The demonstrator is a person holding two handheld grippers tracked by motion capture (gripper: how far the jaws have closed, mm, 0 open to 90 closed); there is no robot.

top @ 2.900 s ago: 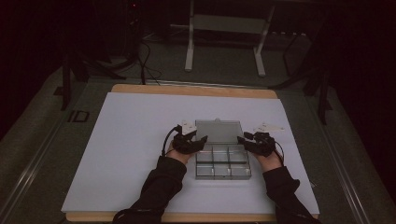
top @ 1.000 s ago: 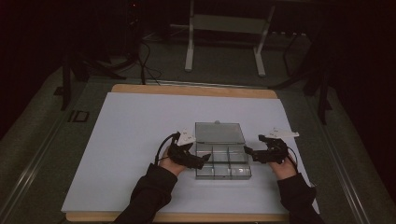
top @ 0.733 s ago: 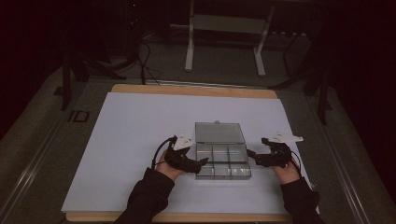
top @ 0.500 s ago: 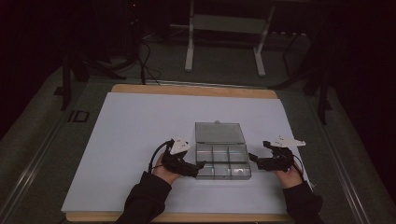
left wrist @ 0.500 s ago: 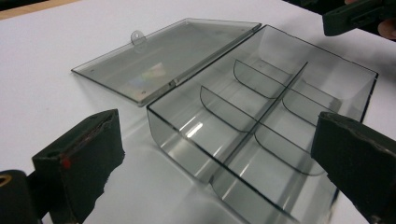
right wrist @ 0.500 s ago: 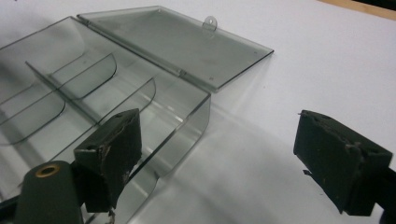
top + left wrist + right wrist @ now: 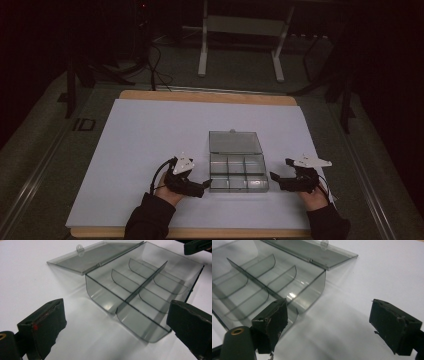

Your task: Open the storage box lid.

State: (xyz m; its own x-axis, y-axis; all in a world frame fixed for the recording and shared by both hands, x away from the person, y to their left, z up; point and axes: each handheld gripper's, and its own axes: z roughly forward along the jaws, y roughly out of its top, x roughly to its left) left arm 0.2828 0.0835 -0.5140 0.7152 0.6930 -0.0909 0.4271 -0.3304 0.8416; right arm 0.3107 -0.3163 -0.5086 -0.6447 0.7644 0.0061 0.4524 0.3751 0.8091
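A clear plastic compartment box (image 7: 238, 172) is lying right of centre in the lower half of the high view, on the white sheet (image 7: 150, 145) covering the table (image 7: 200, 96). Its lid (image 7: 235, 142) is laid flat open behind it, and the six compartments are being shown empty. The left gripper (image 7: 202, 186) is being held just beside the box's lower left corner, the right gripper (image 7: 276, 178) just beside its lower right corner. Neither is touching the box, and nothing is being held. The fingers (image 7: 43, 325) of the left gripper are spread wide in the left gripper view; those of the right are being kept equally wide in the right gripper view.

The step in hand is judged to be a two-sided approach to the box. It is best done with both sets of fingers being brought in level and together, so that the light box is not pushed askew. The thin walls should be taken squarely, since smooth plastic is likely to slip.

The sheet is plain and bare around the box. Behind the table, in the upper part of the frame, a dark room is being shown with metal stand legs (image 7: 240, 45) and loose cables (image 7: 155, 70) on the floor.
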